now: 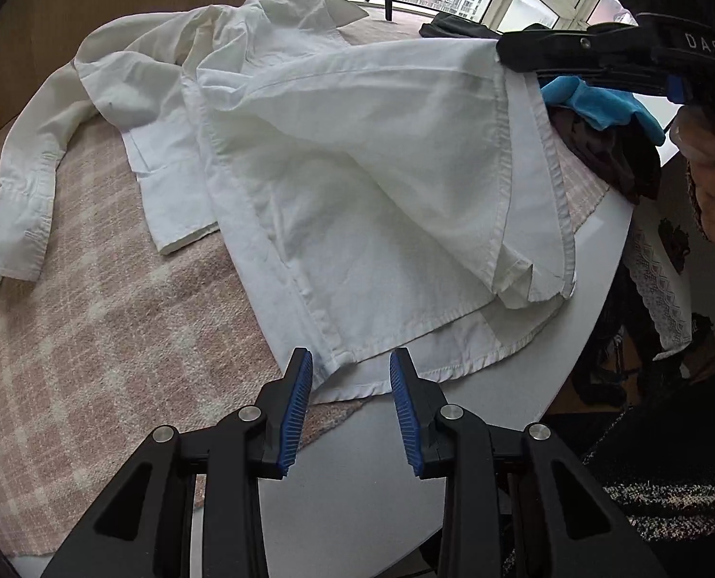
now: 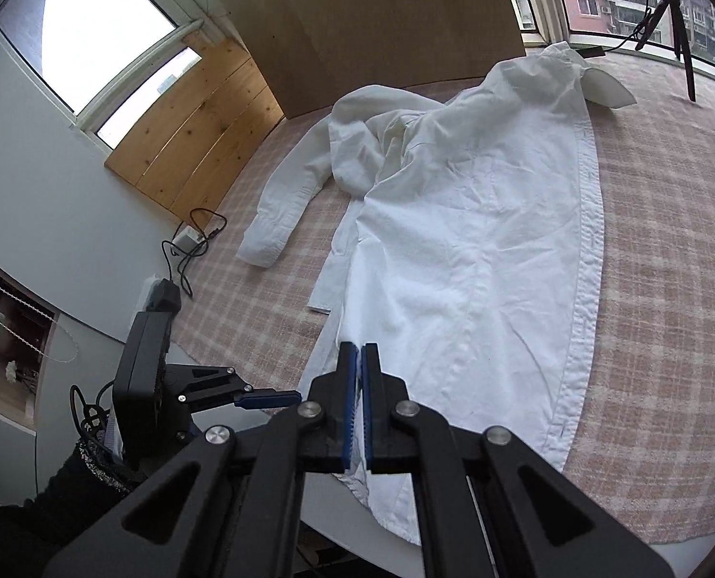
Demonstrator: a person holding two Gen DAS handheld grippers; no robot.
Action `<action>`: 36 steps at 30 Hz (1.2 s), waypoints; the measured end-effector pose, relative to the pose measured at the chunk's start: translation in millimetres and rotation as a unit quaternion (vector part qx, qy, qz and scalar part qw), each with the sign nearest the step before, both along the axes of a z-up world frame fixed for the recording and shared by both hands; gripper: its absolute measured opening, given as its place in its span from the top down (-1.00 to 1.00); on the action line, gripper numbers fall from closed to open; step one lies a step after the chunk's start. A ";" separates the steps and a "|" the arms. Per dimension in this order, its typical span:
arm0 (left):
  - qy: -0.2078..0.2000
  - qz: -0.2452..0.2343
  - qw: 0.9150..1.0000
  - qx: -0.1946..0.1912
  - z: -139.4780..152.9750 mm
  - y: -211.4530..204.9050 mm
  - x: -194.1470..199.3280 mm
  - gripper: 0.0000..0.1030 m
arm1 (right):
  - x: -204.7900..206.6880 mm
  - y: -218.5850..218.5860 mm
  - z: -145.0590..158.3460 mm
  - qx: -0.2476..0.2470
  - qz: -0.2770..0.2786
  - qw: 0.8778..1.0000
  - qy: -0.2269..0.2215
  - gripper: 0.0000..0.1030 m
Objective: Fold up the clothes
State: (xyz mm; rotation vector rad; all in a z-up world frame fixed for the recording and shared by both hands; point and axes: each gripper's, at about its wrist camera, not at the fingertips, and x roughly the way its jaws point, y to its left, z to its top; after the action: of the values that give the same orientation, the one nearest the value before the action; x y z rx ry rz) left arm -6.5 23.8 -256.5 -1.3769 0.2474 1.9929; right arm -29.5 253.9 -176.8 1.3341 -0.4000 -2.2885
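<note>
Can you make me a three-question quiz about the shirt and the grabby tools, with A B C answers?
1. Where does the white shirt lie?
A on a pink checked cloth
B in a basket
C on a chair

2. What colour are the pads on the left tool?
A red
B blue
C yellow

3. What is the right tool doing?
A hanging wide open
B pinching the shirt
C holding a cup

Answers: 1 A, the pink checked cloth lies under the shirt. 2 B, both ribbed pads are blue. 3 B, white fabric runs between its closed pads and is lifted.

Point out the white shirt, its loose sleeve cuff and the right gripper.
white shirt [image 2: 478,250]: right wrist view, front panel.
sleeve cuff [image 1: 15,221]: left wrist view, cuff end.
right gripper [image 2: 360,375]: right wrist view, between fingertips clamping the shirt.
</note>
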 end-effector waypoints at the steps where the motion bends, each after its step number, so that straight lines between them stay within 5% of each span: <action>1: 0.000 0.000 1.000 -0.001 0.4 2.0 -1.2 0.40 | 1.0 0.0 2.9 -0.003 0.000 1.000 0.004 0.95; 6: -0.009 0.003 1.000 -0.004 -5.7 5.2 -8.2 0.52 | 5.0 -1.5 12.5 -0.009 0.005 1.000 0.018 0.95; 7: -0.015 0.005 1.000 0.004 -6.7 3.4 -10.7 0.88 | 5.2 -2.0 12.8 -0.009 0.005 1.000 0.019 0.95; 8: -0.022 0.010 1.000 0.015 -6.6 0.1 -13.2 0.95 | 4.9 -2.2 12.6 -0.009 0.006 1.000 0.018 0.95; 16: -0.021 0.082 0.988 0.129 23.8 -55.1 -12.2 0.95 | 5.4 -4.7 20.8 -0.015 0.015 0.999 0.029 0.95; 20: -0.038 0.146 0.979 0.140 9.1 -89.7 -15.6 0.98 | -1.0 -13.7 14.0 -0.023 0.023 0.999 0.021 0.95; 22: -0.038 0.162 0.979 0.115 2.2 -88.4 -15.0 1.00 | -5.9 -24.7 6.5 -0.027 0.037 0.999 0.012 0.95; 27: -0.045 0.188 0.979 0.066 -4.7 -87.1 -15.6 1.00 | -14.6 -57.7 -12.1 -0.018 0.092 0.995 -0.042 0.77; 30: -0.043 0.180 0.977 0.104 10.3 -78.4 -12.7 0.98 | -12.1 -55.0 -10.8 -0.011 0.094 0.995 -0.040 0.68; 34: -0.038 0.124 0.984 0.124 23.5 -39.3 -5.4 0.44 | -8.1 -18.4 -5.0 -0.034 0.067 0.996 -0.051 0.41; 36: -0.034 0.102 0.989 0.106 22.7 -21.3 -4.3 0.41 | -0.7 1.6 -6.8 -0.005 0.047 0.998 -0.050 0.38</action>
State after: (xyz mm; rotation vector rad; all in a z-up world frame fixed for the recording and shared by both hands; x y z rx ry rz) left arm -10.8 2.5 -233.8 -1.3731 -0.1391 2.0636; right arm -30.2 255.5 -183.6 1.4357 -0.3741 -2.1466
